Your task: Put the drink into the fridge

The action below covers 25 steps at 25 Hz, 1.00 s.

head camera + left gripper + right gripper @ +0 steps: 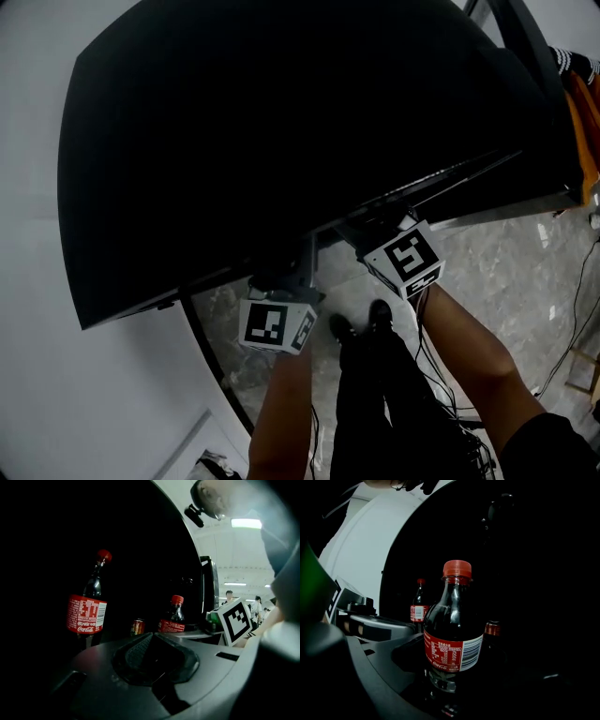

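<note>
The right gripper has its fingers clamped on the lower body of an upright, red-capped cola bottle. A second bottle stands farther off at ten o'clock. The left gripper has its fingers together, holding nothing. A tall bottle stands at ten o'clock ahead of it.

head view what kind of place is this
Probably an indoor workspace or lab hall rather than a home kitchen: a polished marble-look floor with loose cables, strip ceiling lights with people standing beyond in the left gripper view, and a big black fridge with cola bottles inside.
</note>
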Tool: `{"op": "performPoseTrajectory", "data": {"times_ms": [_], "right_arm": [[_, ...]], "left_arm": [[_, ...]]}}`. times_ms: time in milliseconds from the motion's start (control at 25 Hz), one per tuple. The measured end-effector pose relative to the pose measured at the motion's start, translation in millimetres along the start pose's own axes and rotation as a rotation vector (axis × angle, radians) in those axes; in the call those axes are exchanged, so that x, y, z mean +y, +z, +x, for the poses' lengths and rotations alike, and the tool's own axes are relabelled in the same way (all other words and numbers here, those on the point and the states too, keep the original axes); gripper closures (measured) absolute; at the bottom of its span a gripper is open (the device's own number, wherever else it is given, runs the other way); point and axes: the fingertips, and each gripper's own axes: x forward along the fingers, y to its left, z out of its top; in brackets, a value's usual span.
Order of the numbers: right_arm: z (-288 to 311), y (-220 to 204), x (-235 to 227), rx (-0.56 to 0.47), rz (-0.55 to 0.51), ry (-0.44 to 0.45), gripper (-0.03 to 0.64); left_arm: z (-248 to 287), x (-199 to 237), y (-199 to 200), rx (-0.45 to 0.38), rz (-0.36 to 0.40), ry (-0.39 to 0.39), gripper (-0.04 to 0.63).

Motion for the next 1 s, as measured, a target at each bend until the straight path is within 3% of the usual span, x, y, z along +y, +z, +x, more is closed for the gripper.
{"op": "performPoseTrajectory", "data": {"times_ms": [480,1000], "right_arm": [[33.3,-8.0,-15.4,0.005,-0.056,-0.025,0.313],[44.5,-35.1,-17.3,0.059,-0.042,-0.037,0.313]], "left_arm": [[16.6,12.0,-2.6,-0.054,-0.033,0.050,0.581],[12.6,19.4,-11.9,-0.060,-0.055,0.073,0.581]]}}
